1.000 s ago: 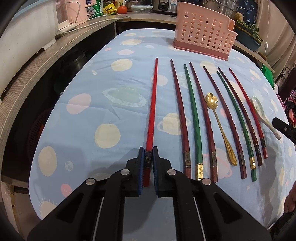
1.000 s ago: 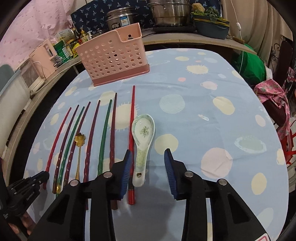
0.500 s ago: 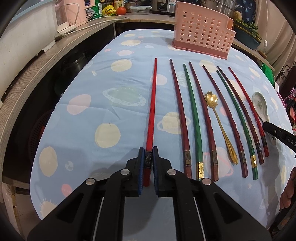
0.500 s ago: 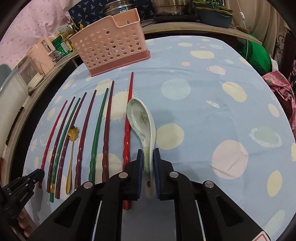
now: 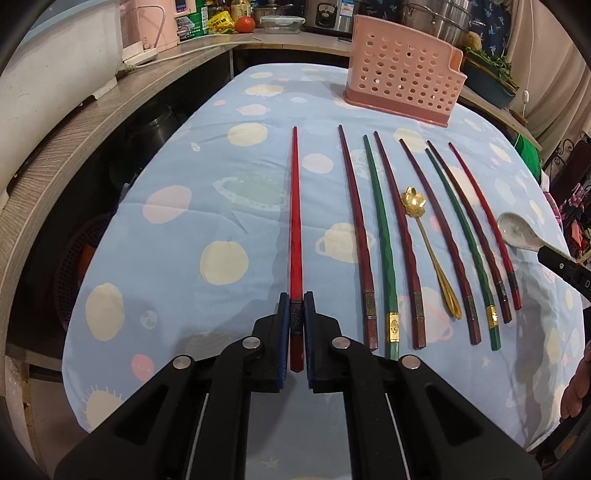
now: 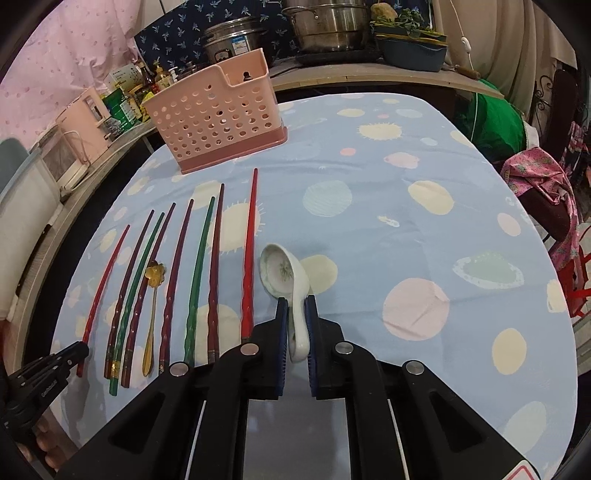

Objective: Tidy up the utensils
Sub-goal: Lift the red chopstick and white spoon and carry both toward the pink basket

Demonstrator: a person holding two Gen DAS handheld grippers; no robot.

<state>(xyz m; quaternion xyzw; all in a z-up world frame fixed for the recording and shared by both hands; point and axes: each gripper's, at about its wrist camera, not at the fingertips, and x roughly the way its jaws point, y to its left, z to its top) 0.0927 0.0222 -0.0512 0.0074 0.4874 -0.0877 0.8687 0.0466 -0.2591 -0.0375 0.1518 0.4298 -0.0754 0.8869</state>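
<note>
Right wrist view: right gripper is clamped on the ceramic spoon, handle toward the camera, bowl aimed at the pink holder far up the table. Left gripper pinches the red chopstick, lying lengthwise toward the holder too. Count: eight chopsticks, two spoons, one holder.

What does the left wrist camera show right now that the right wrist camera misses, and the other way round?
Only the left wrist view shows the left gripper shut on the bright red chopstick, and a tomato on the counter. Only the right wrist view shows the right gripper shut on the white spoon by its handle, bowl tilted up, and the green bag beyond the table. Both show the pink basket, the row of chopsticks, the gold spoon and the blue tablecloth.
</note>
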